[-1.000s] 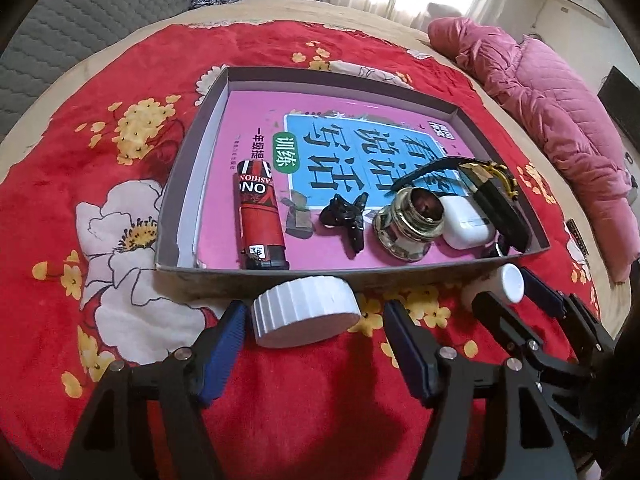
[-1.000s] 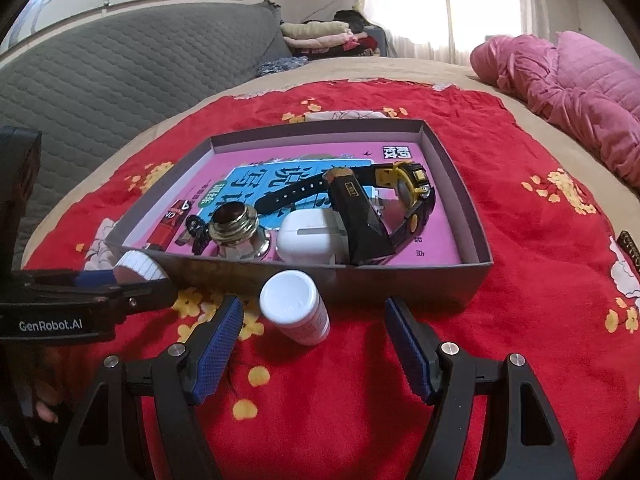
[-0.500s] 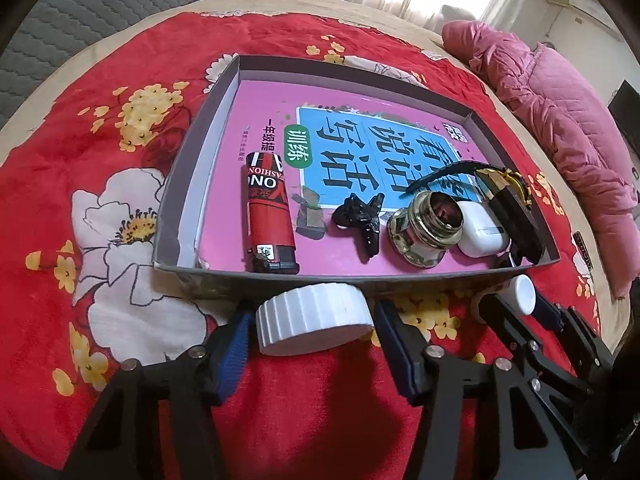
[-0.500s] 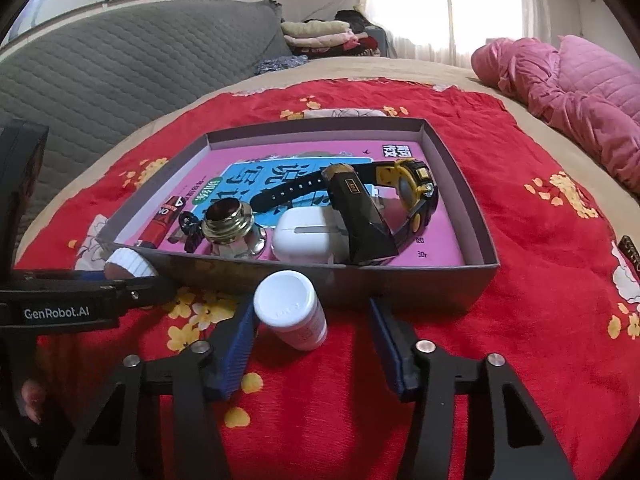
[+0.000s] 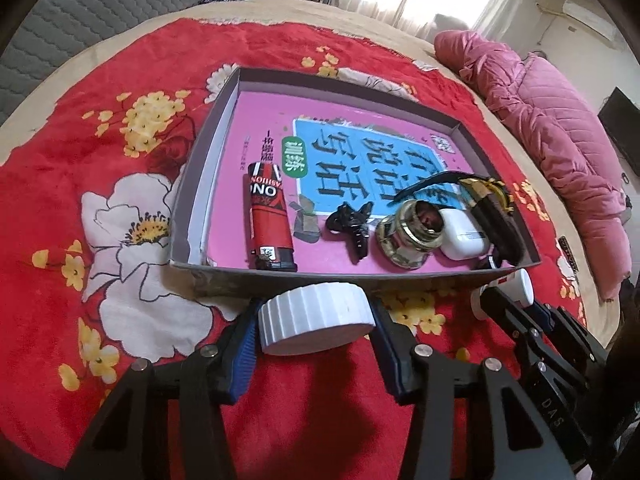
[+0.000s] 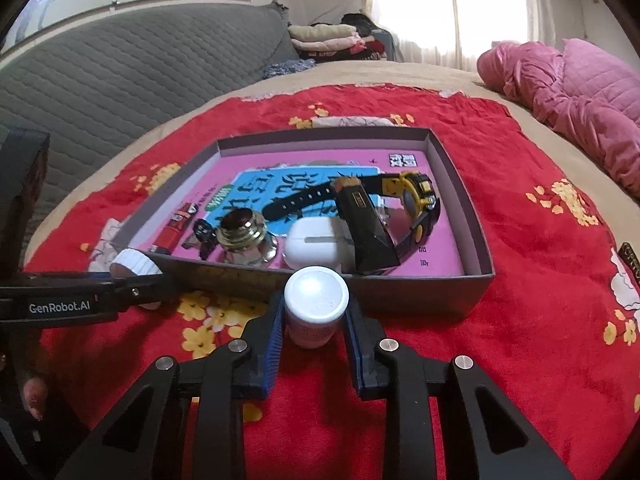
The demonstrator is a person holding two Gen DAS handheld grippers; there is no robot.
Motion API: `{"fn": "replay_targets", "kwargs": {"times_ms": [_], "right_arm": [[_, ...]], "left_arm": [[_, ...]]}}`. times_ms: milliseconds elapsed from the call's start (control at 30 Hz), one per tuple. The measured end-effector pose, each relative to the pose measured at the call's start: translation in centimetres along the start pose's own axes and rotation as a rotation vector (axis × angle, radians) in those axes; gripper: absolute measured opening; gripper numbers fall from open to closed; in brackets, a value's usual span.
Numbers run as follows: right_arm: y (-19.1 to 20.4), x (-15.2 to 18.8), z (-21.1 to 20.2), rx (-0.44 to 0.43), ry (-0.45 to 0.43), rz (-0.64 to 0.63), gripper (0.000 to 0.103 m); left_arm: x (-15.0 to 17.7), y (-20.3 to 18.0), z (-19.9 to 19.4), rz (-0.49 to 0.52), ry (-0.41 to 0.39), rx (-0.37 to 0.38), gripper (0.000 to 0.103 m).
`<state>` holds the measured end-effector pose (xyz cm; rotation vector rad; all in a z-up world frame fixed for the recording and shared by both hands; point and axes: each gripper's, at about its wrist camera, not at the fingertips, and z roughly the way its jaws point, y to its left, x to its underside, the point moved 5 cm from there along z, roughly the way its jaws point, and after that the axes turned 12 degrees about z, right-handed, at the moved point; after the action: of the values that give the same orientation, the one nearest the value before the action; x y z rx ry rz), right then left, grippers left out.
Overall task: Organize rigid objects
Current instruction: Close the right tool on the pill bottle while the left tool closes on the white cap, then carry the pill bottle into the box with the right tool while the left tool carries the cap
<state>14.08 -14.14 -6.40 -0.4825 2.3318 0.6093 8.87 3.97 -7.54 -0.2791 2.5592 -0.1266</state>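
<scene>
Two closing grippers — ribbed white lid (image 5: pixel 316 316), smooth round bottle (image 6: pixel 316 304).

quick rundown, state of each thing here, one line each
left gripper: jaws closing, white lid between them
white lid: on the red cloth, outside the box
right gripper: jaws closing, white bottle between them
white bottle: capped, outside the box
grey box: open, no cover
lighter: lying flat in the box
earbud case: shut, in the box
watch: in the box, strap unbuckled
</scene>
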Motion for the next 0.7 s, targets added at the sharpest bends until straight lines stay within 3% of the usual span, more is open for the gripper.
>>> {"fn": "replay_targets", "kwargs": {"times_ms": [367, 700], "right_arm": [[0.8, -1.7, -3.2, -0.053, -0.101, -0.01, 0.028], [1.9, -2.6, -4.2, -0.085, -0.164, -0.061, 0.028]], "left_arm": [[-1.1, 0.1, -3.0, 0.006, -0.075, 0.002, 0.051], [-3.0, 0.3, -3.5, 0.018, -0.125, -0.017, 0.051]]}}
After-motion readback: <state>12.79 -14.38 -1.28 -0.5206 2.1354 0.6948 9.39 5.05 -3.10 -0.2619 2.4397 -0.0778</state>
